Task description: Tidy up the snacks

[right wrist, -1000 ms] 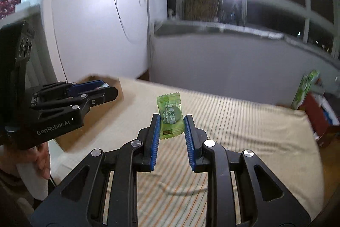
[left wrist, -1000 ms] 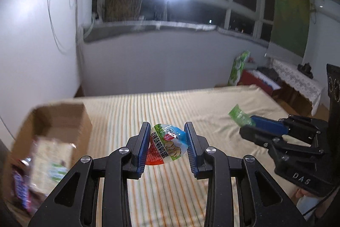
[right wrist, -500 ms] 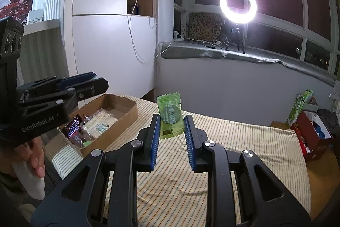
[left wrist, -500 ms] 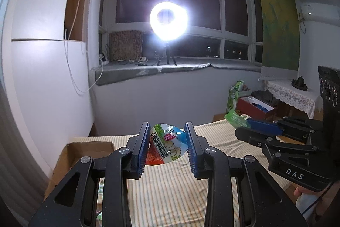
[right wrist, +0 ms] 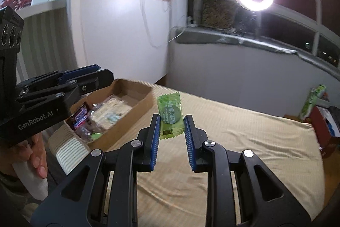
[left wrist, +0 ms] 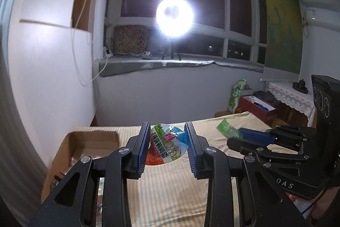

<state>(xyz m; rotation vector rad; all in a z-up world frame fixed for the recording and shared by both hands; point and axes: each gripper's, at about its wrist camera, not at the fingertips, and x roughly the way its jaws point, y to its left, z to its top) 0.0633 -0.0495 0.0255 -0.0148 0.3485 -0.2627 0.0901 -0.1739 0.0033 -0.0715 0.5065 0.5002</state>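
My left gripper [left wrist: 166, 148] is shut on a round blue, white and orange snack packet [left wrist: 167, 147], held above the striped bed just right of the cardboard box [left wrist: 85, 142]. My right gripper [right wrist: 171, 131] is shut on a green candy packet [right wrist: 170, 115], held upright above the bed, right of the box [right wrist: 127, 112]. The box holds several snack packets [right wrist: 99, 118]. The right gripper also shows in the left wrist view [left wrist: 240, 134] with the green packet [left wrist: 226, 128]. The left gripper also shows in the right wrist view [right wrist: 89, 76].
The bed with a striped beige cover [right wrist: 244, 137] fills the lower part of both views. A white wall cabinet [right wrist: 114, 33] stands behind the box. A ring light [left wrist: 174, 15] shines on the window sill. A red box and a green bag [left wrist: 237, 97] sit at the right.
Both grippers have tilted up from the bed and then lowered a little and swung left toward the box. Each still holds its packet.
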